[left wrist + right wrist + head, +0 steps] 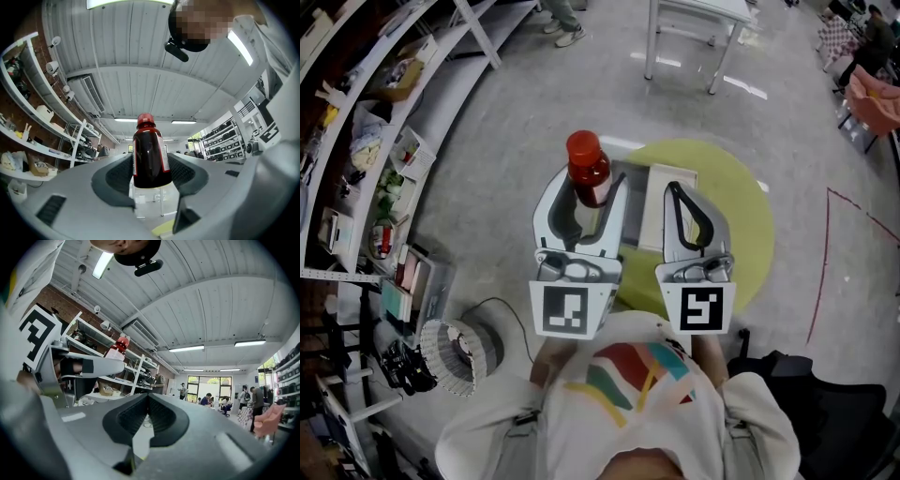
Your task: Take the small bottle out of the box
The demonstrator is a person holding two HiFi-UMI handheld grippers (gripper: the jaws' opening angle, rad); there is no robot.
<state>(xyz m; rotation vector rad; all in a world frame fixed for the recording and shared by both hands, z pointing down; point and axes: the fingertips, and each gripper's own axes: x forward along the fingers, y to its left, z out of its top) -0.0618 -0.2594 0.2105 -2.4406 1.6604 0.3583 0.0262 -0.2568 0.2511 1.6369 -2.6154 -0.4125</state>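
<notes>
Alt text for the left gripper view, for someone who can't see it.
A small bottle with a red cap and dark contents stands upright, clamped in the left gripper. Behind it, a ribbed ceiling and shelves.

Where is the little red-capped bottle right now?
In the head view, the small bottle stands upright, clamped in the left gripper's jaws, above the yellow table and left of the right gripper.

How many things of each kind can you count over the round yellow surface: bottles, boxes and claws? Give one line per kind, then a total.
bottle: 1
box: 1
claws, the left claw and the right claw: 2
Total: 4
</notes>
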